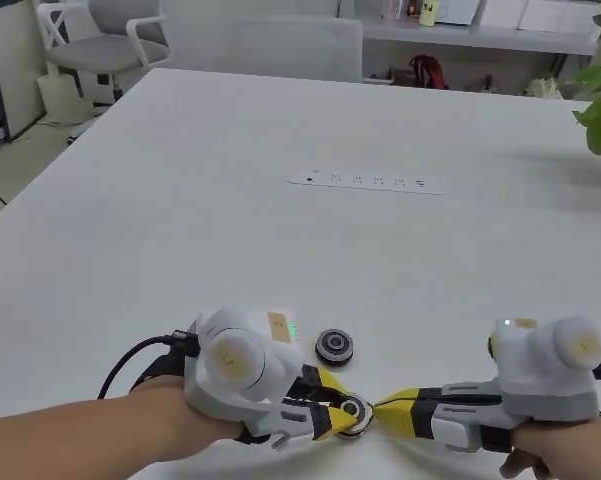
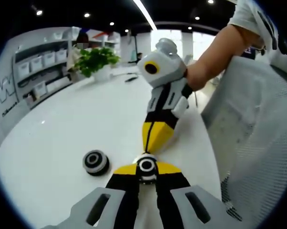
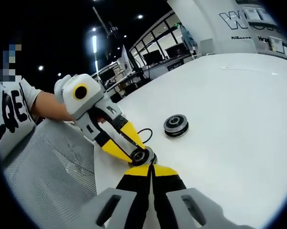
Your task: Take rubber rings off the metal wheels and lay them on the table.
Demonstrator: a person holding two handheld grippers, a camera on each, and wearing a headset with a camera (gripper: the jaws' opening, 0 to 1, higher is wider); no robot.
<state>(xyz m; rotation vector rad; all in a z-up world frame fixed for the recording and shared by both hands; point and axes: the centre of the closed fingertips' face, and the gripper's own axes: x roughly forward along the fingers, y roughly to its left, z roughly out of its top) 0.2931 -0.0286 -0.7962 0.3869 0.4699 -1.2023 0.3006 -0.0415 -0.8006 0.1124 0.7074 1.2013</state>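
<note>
The white surface (image 1: 160, 220) carries a metal wheel (image 1: 334, 345) with a dark rubber rim, lying flat near the front edge. A white power strip (image 1: 365, 182) lies well beyond it.

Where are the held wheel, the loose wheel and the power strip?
held wheel (image 2: 147, 166): left gripper view, on its round centre.
loose wheel (image 1: 334, 345): head view, on its hub, seen from above.
power strip (image 1: 365, 182): head view, on the middle of its top face.
</note>
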